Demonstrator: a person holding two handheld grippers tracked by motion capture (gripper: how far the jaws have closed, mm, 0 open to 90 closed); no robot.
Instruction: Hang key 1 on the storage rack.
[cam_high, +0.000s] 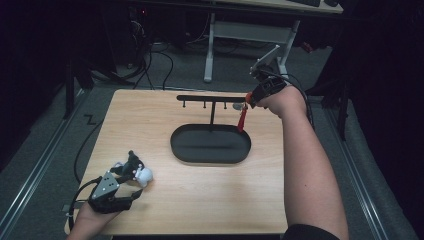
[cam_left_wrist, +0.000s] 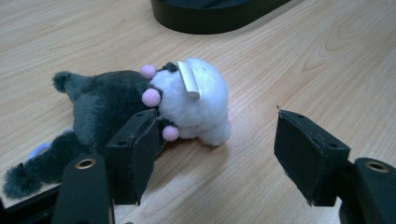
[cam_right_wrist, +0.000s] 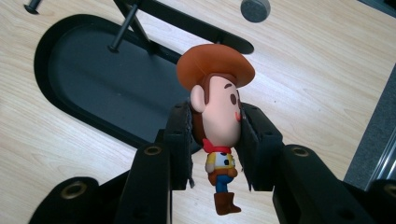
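A small cowboy figure (cam_right_wrist: 217, 107) with a brown hat is clamped by its head between the jaws of my right gripper (cam_right_wrist: 215, 135). In the high view that right gripper (cam_high: 252, 97) is at the right end of a black hook bar (cam_high: 210, 98), and a red strap (cam_high: 242, 119) hangs below it. A black and white plush toy (cam_left_wrist: 140, 100) lies on the table at the front left. My left gripper (cam_left_wrist: 219, 144) stands open behind it, its left pad (cam_left_wrist: 135, 149) against the plush's dark side. From above, the plush (cam_high: 135, 170) lies just beyond the left gripper (cam_high: 127, 182).
The bar stands on a thin post over a black oval base tray (cam_high: 210, 145) in the middle of the wooden table (cam_high: 200, 200). A small grey disc (cam_right_wrist: 255, 9) shows near the bar's right end. A desk frame and cables are on the floor beyond.
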